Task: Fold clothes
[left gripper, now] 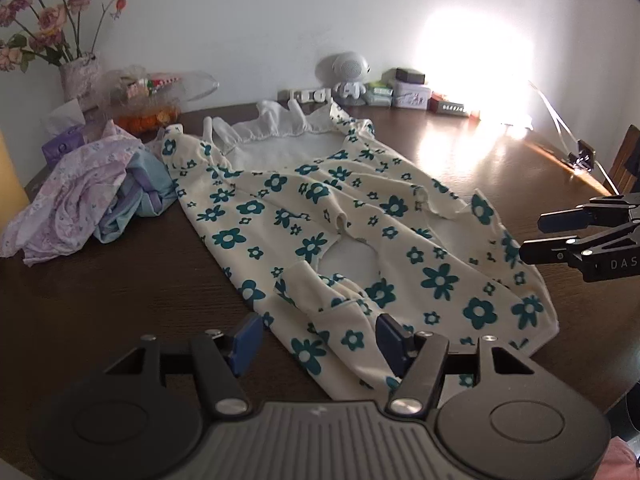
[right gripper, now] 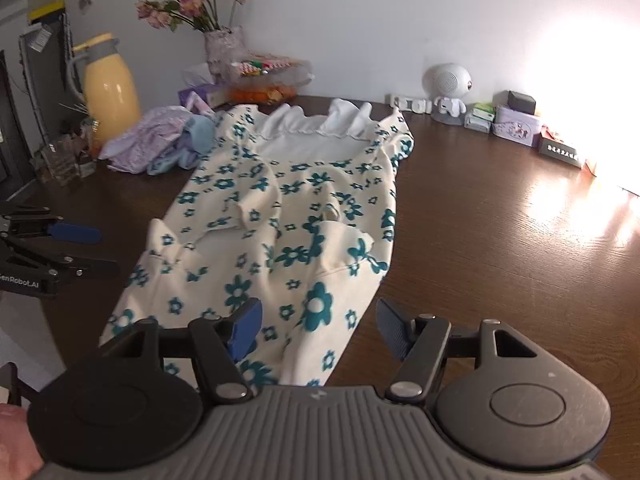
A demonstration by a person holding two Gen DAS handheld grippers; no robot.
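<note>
A cream garment with teal flowers [left gripper: 320, 216] lies spread lengthwise on the dark wooden table [left gripper: 120, 288], its white ruffled edge [left gripper: 276, 128] at the far end. My left gripper [left gripper: 320, 338] is open just above the garment's near end, with cloth showing between its blue pads and nothing pinched. In the right wrist view the same garment [right gripper: 288, 208] runs away from my right gripper [right gripper: 320, 326], which is open over its near right edge. Each gripper shows in the other's view: the right gripper [left gripper: 532, 236] at the garment's right side, the left gripper [right gripper: 107, 252] at its left side, fingers apart.
A crumpled pile of lilac and light blue clothes [left gripper: 92, 196] lies left of the garment. Along the back wall stand a vase of roses [left gripper: 78, 76], a tissue box [left gripper: 64, 140], a snack bag [left gripper: 152, 96], a white toy speaker [left gripper: 350, 74] and small boxes [left gripper: 410, 96]. A yellow jug [right gripper: 110, 88] stands far left. Bright glare covers the table's right.
</note>
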